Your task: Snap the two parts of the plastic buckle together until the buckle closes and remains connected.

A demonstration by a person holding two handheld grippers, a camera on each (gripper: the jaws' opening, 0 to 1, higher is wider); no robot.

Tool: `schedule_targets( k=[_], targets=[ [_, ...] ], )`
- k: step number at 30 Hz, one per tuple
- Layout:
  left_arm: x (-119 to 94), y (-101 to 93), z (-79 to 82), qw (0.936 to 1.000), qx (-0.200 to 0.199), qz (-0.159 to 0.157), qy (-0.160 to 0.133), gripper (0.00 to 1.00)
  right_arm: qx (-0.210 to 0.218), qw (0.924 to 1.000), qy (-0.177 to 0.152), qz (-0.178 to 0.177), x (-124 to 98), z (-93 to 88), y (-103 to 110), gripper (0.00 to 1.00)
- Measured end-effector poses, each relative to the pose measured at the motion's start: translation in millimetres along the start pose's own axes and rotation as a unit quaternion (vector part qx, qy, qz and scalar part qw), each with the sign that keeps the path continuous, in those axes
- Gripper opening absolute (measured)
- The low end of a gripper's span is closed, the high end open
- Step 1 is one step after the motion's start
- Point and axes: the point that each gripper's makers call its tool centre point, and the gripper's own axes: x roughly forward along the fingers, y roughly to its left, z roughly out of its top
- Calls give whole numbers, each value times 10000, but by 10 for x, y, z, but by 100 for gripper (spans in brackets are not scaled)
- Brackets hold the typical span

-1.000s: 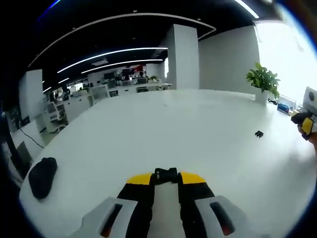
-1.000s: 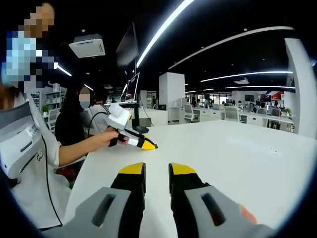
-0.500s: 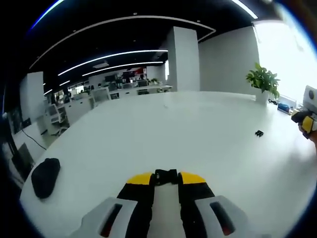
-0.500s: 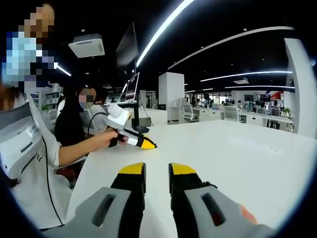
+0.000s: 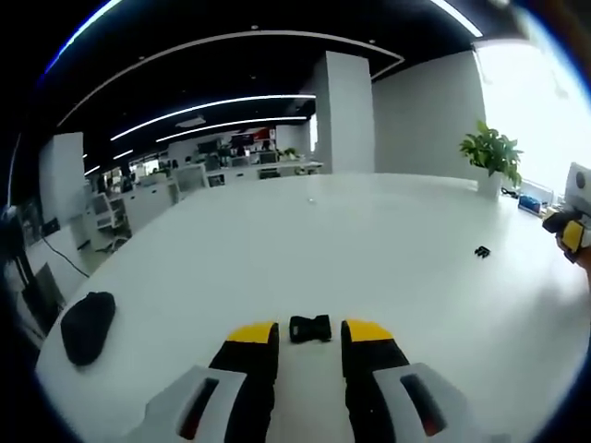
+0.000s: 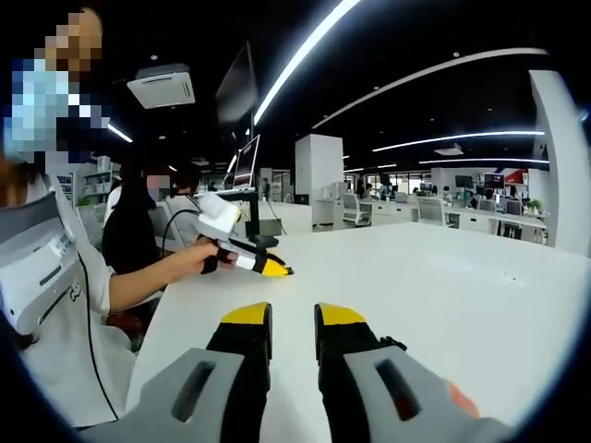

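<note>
A black buckle part [image 5: 310, 328] lies on the white table [image 5: 305, 240], right between the yellow tips of my left gripper [image 5: 310, 334]. The jaws stand open and apart from it on both sides. A second small black piece [image 5: 482, 251] rests farther off to the right on the table. My right gripper [image 6: 293, 318] hovers over the table [image 6: 443, 295] with a gap between its jaws and nothing in it. The right gripper [image 5: 572, 231] also peeks in at the right edge of the left gripper view. A hand holds the left gripper [image 6: 273, 269] at the left of the right gripper view.
A black rounded object [image 5: 88, 325] lies near the table's left edge. A potted plant [image 5: 489, 152] stands at the far right corner. People sit at the table's left side [image 6: 138, 231], beside a monitor on a stand [image 6: 247, 194].
My left gripper's jaws have spread apart and let go of the buckle part, which now lies loose on the table between the tips. The right gripper has stayed as it was.
</note>
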Motion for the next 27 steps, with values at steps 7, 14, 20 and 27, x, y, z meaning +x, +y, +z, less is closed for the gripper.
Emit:
schedule_targets(
  k=[7,14,20,27],
  targets=[
    [-66,-2,63,9998,-10,-165,-146,27,3,10000,19,9,18,-3,1,17],
    [-193,-30,139,9984,-143,-467,-295,28,63,10000,-23,19,35,6,21,17],
    [-290,-4,276,9969,29,-673,-403,28,74,10000,-13,-8,52,2,11,17],
    [-322,0,416,9912,918,-910,-276,30,52,10000,21,-47,55,1,-11,17]
  ],
)
